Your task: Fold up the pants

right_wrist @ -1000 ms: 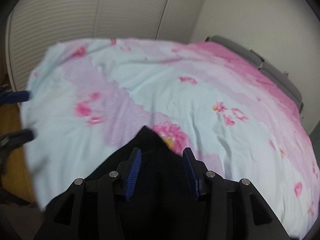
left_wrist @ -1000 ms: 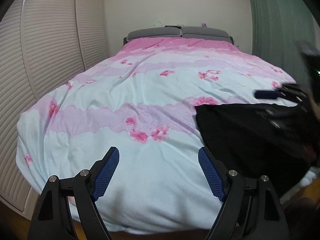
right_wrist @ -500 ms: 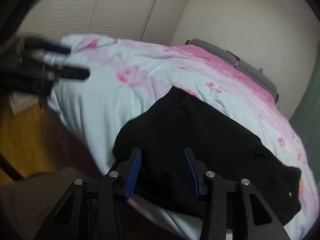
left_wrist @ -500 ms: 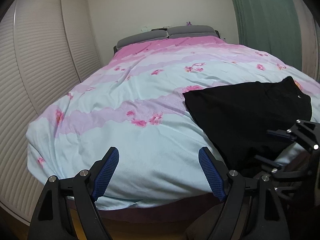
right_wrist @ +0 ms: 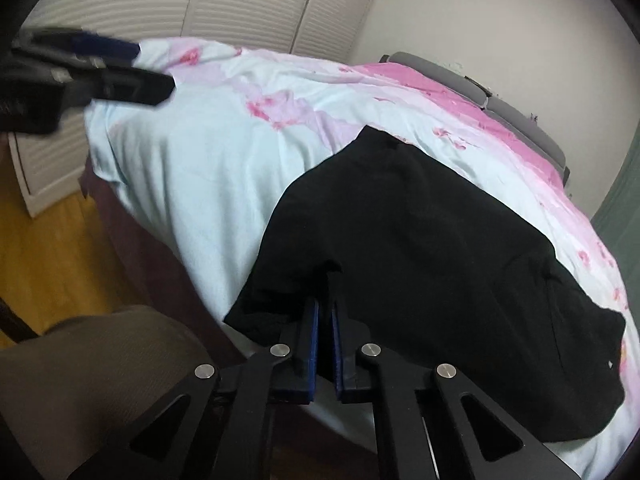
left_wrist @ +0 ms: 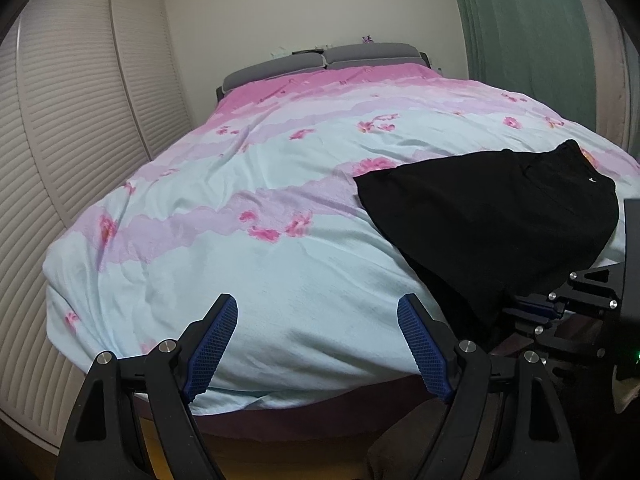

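Black pants [left_wrist: 500,216] lie spread on the right side of the bed, their near edge hanging over the foot. My right gripper [right_wrist: 326,308] is at that near edge. Its blue pads [right_wrist: 312,332] stand almost together, with the black pants [right_wrist: 420,232] pinched between them. From the left wrist view, the right gripper [left_wrist: 532,312] shows low at the right. My left gripper [left_wrist: 316,304] hovers open over the foot of the bed, left of the pants, with nothing between its fingers. It appears blurred in the right wrist view as the left gripper [right_wrist: 132,64].
The bed carries a pale blue and pink flowered duvet [left_wrist: 260,184] and a grey headboard [left_wrist: 320,60]. Louvred wardrobe doors [left_wrist: 72,128] line the left side, and a green curtain [left_wrist: 532,48] hangs on the right. Wooden floor [right_wrist: 52,256] and a person's brown-clad leg [right_wrist: 100,380] lie below.
The right gripper came down to the pants' near edge at the foot of the bed and its jaws closed there. The left gripper stayed open and drew back slightly.
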A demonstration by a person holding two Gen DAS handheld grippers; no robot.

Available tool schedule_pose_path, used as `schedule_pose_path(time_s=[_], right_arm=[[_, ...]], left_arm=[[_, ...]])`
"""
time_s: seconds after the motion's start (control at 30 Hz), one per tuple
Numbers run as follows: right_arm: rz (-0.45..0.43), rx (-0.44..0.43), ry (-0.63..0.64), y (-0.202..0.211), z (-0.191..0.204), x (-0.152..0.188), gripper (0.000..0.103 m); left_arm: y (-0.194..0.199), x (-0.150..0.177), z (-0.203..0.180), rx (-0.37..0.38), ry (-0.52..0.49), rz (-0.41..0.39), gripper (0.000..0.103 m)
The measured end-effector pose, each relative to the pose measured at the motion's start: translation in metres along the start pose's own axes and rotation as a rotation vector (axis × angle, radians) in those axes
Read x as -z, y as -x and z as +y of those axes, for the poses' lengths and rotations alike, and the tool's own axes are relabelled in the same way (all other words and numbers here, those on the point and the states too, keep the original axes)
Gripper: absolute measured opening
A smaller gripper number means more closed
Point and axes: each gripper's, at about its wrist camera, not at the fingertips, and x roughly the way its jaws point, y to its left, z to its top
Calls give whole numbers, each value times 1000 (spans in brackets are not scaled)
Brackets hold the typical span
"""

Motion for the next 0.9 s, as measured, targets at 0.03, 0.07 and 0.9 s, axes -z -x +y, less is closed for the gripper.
schedule_pose_path(time_s=[0.03, 0.07, 0.9], right_arm=[[7, 3, 11, -1, 2, 3, 7], [9, 8, 19, -2, 3, 5, 7], [-9, -205, -711, 33, -39, 39, 58]], left_arm=[[-2, 0, -1, 8, -2, 4, 84], [-3, 0, -2, 13, -4, 7, 84], [-1, -7, -13, 14, -50, -18, 84]])
